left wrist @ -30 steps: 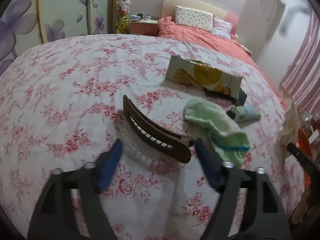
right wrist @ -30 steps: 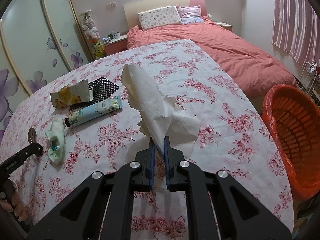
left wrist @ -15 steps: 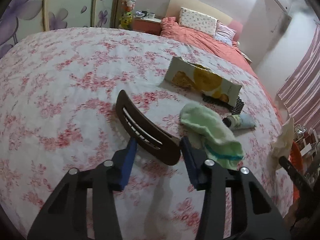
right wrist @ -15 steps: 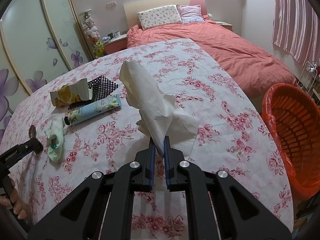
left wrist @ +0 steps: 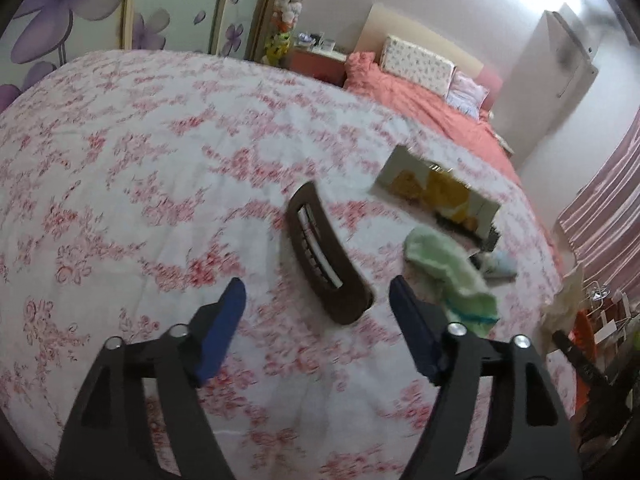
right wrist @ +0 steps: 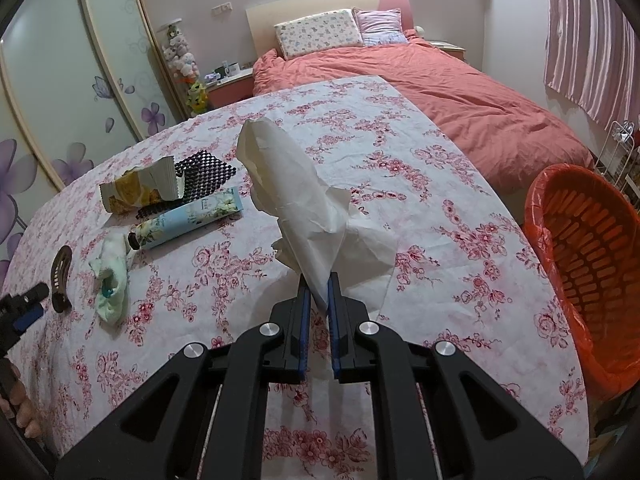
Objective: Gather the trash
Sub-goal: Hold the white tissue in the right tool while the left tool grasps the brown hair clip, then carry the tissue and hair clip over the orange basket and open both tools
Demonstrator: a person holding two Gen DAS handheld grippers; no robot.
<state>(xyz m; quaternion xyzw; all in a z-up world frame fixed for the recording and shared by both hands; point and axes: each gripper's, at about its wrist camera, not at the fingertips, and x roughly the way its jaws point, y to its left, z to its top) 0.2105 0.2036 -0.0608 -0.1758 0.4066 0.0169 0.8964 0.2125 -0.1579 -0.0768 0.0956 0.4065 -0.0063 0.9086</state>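
My right gripper (right wrist: 318, 286) is shut on a crumpled white tissue (right wrist: 296, 196) and holds it above the floral tablecloth (right wrist: 440, 208). An orange trash basket (right wrist: 592, 264) stands off the table's right edge. My left gripper (left wrist: 316, 296) is open and empty, just short of a brown hair clip (left wrist: 324, 256); the clip also shows in the right wrist view (right wrist: 61, 276). A torn snack wrapper (left wrist: 436, 196) (right wrist: 140, 188), a green sock (left wrist: 452, 276) (right wrist: 112, 276) and a blue tube (right wrist: 188, 218) lie on the table.
A black mesh mat (right wrist: 204, 176) lies under the wrapper. A bed with a coral duvet (right wrist: 460, 84) stands behind the table. Flowered wardrobe doors (right wrist: 60, 100) are at the left, a striped curtain (right wrist: 592, 32) at the right.
My left gripper closed partly around the hair clip, then opened wide and drew back, leaving the clip on the table. My right gripper has kept still with the tissue.
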